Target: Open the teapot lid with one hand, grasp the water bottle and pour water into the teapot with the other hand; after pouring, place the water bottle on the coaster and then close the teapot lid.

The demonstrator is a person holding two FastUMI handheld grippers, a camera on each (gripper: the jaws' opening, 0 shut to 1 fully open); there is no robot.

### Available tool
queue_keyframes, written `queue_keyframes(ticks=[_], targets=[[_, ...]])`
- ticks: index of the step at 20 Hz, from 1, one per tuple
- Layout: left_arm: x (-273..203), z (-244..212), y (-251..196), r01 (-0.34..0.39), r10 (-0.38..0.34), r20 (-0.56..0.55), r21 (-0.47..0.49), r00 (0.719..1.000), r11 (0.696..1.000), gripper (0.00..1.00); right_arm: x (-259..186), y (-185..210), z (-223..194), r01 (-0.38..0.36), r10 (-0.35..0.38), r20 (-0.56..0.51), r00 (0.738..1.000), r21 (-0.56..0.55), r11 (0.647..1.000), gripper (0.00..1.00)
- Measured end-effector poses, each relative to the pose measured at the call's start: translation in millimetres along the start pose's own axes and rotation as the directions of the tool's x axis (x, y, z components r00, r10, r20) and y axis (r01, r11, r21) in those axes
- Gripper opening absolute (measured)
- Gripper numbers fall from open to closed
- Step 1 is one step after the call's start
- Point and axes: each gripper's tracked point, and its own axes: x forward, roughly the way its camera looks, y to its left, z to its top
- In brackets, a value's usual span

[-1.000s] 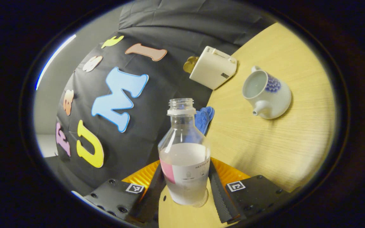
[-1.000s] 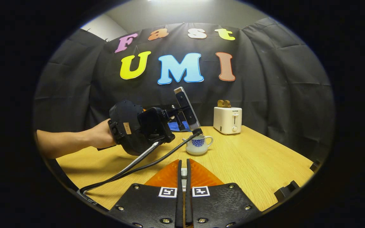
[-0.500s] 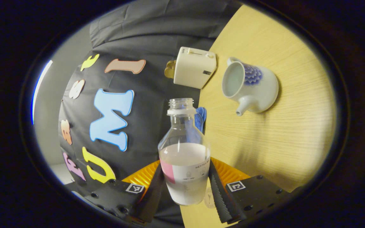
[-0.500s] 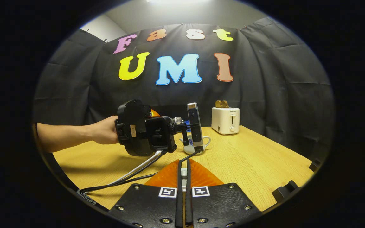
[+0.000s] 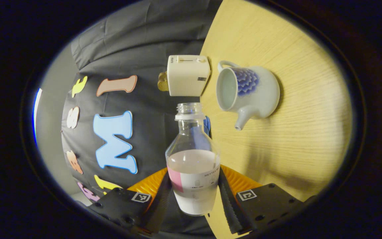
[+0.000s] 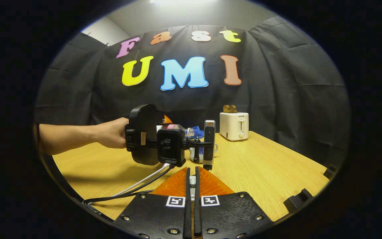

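My left gripper is shut on a clear water bottle, uncapped and about half full. The bottle is tipped on its side, with its mouth close to the white teapot with a blue pattern, which stands open without its lid on the table. In the right gripper view a hand holds that gripper level in front of the teapot, most of which is hidden behind it. My right gripper hangs over the table's near side, shut on a small white piece that looks like the teapot lid.
A white toaster stands at the back of the wooden table, and a blue cloth lies behind the teapot. A cable trails from the left gripper across the near left of the table.
The left gripper has rolled further over, taking the bottle from a slant to nearly level and bringing its mouth closer to the teapot. The right gripper has stayed where it was.
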Motion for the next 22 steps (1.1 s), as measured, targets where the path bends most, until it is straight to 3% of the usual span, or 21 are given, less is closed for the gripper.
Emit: queue_keyframes(ticks=[13, 14, 18, 19, 22], targets=[[5, 6, 7, -0.008, 0.007, 0.006, 0.195, 1.000, 0.981, 0.86, 0, -4, 1, 0.006, -0.006, 0.003, 1.000, 0.000, 1.000, 0.03], [5, 6, 8, -0.009, 0.008, 0.006, 0.204, 1.000, 0.979, 0.80, 1, -4, 1, 0.008, -0.008, 0.001, 1.000, 0.001, 1.000, 0.03], [9, 6, 17, -0.006, 0.005, 0.004, 0.235, 1.000, 0.972, 0.80, -1, -5, 0, 0.010, -0.010, 0.000, 1.000, -0.003, 1.000, 0.03], [9, 6, 16, -0.003, 0.002, 0.003, 0.244, 1.000, 0.970, 0.86, 0, -7, -1, 0.011, -0.011, 0.000, 1.000, -0.003, 1.000, 0.03], [10, 6, 17, 0.009, -0.009, -0.004, 0.278, 1.000, 0.960, 0.87, 1, -7, -2, 0.011, -0.011, -0.002, 1.000, 0.003, 1.000, 0.03]])
